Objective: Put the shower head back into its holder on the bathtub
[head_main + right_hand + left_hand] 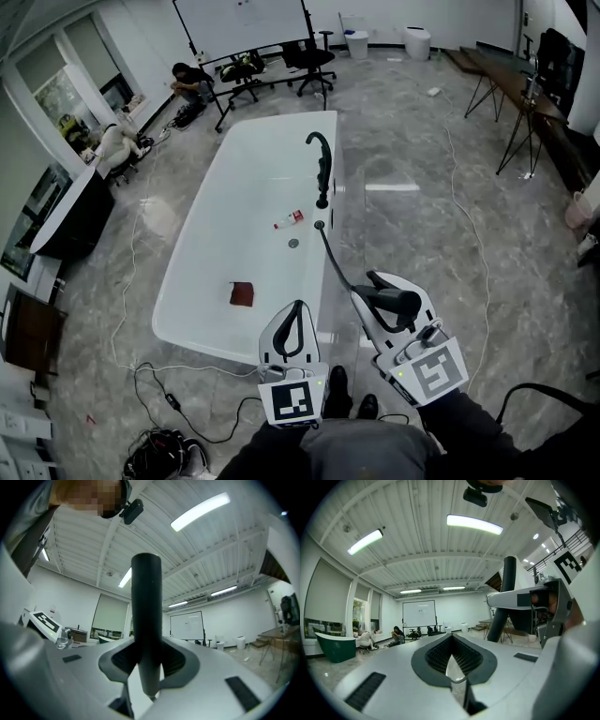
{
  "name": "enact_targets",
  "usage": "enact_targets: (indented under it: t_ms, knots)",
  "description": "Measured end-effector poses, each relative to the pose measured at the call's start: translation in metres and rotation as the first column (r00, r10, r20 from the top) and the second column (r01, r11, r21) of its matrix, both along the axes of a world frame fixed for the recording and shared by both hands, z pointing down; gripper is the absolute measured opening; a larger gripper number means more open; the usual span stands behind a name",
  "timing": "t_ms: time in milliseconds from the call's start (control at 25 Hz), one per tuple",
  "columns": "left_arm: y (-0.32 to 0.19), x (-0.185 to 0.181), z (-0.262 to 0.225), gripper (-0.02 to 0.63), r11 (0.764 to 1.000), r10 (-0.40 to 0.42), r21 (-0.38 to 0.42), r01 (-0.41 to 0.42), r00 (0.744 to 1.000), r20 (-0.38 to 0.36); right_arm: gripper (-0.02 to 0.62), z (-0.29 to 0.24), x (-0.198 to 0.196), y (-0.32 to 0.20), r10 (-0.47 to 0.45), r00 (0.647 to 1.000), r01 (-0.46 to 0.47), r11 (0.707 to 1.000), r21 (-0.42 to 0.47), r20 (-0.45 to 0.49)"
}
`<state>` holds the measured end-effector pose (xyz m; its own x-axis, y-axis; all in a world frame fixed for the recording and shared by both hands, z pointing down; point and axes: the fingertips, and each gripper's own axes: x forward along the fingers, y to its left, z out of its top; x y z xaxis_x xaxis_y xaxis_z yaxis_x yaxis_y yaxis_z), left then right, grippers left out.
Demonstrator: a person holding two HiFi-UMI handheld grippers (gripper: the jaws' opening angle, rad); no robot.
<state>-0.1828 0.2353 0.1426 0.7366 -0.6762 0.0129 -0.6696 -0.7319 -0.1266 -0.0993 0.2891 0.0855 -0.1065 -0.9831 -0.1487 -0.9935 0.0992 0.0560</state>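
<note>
The black shower head (394, 300) lies crosswise in my right gripper (375, 295), which is shut on its handle. In the right gripper view the handle (146, 620) stands upright between the jaws of that gripper (147, 667). A black hose (333, 258) runs from it to the small holder (320, 225) on the right rim of the white bathtub (187, 281), just below the black faucet (323, 164). My left gripper (297, 307) hangs over the tub's near end, shut and holding nothing. From the left gripper (452, 660) the shower head (506, 597) shows at the right.
Inside the tub lie a small bottle (289, 219), a drain (293, 243) and a dark red cloth (242, 293). Cables (169, 403) trail on the floor at the near left. Office chairs (309, 61) and seated people (192, 84) are at the back; a trestle table (520, 103) stands at the right.
</note>
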Motion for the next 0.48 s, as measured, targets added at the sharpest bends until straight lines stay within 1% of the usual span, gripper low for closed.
enact_targets:
  t_ms: [160,360,480]
  knots:
    - [-0.028,0.006,0.005,0.002,1.000,0.002,-0.019,-0.002,1.000,-0.009,0.121,0.000,0.004,-0.021,0.005,1.000,-0.006,1.000,-0.023,-0.003]
    - [-0.055,0.013,0.016,0.002,0.999,0.004,-0.049,-0.003,1.000,0.006,0.121,0.011,0.012,-0.044,0.020,1.000,-0.019,0.997,-0.069,0.002]
    - [-0.066,0.022,0.017,0.002,0.998,0.012,-0.055,-0.013,1.000,-0.011,0.121,0.016,0.014,-0.057,0.015,1.000,-0.015,0.997,-0.080,-0.002]
